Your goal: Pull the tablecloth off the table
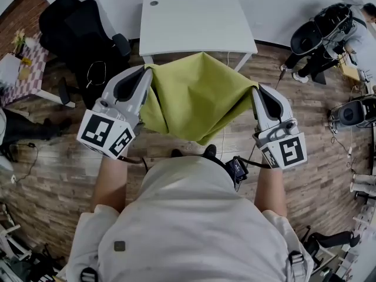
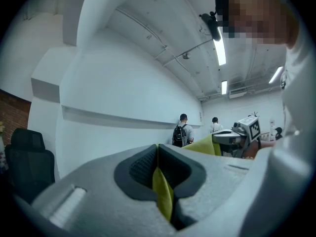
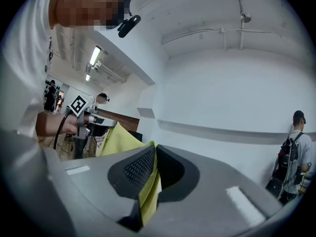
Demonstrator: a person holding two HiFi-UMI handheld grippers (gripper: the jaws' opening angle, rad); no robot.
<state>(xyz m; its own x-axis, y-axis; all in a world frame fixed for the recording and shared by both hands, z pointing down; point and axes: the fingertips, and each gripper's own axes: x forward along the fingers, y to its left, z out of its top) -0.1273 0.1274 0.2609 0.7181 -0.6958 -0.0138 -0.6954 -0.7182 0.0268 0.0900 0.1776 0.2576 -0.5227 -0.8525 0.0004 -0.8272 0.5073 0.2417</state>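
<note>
Between the closed jaws of the left gripper (image 2: pixel 158 168) and right gripper (image 3: pixel 153 168), only thin corners of cloth (image 1: pixel 197 96) are pinched. The rest sags between them, seemingly off the surface (image 1: pixel 194 22) beyond. Spreading or jerking could slip a corner free.

My yellow-green tablecloth (image 1: pixel 197 96) hangs slack in the air, one top corner pinched in my left gripper (image 1: pixel 148 70) and the other in my right gripper (image 1: pixel 256 90) (the lower edge sags between them). Its crumpled top peaks by the front edge of the white surface (image 1: pixel 194 22).
</note>
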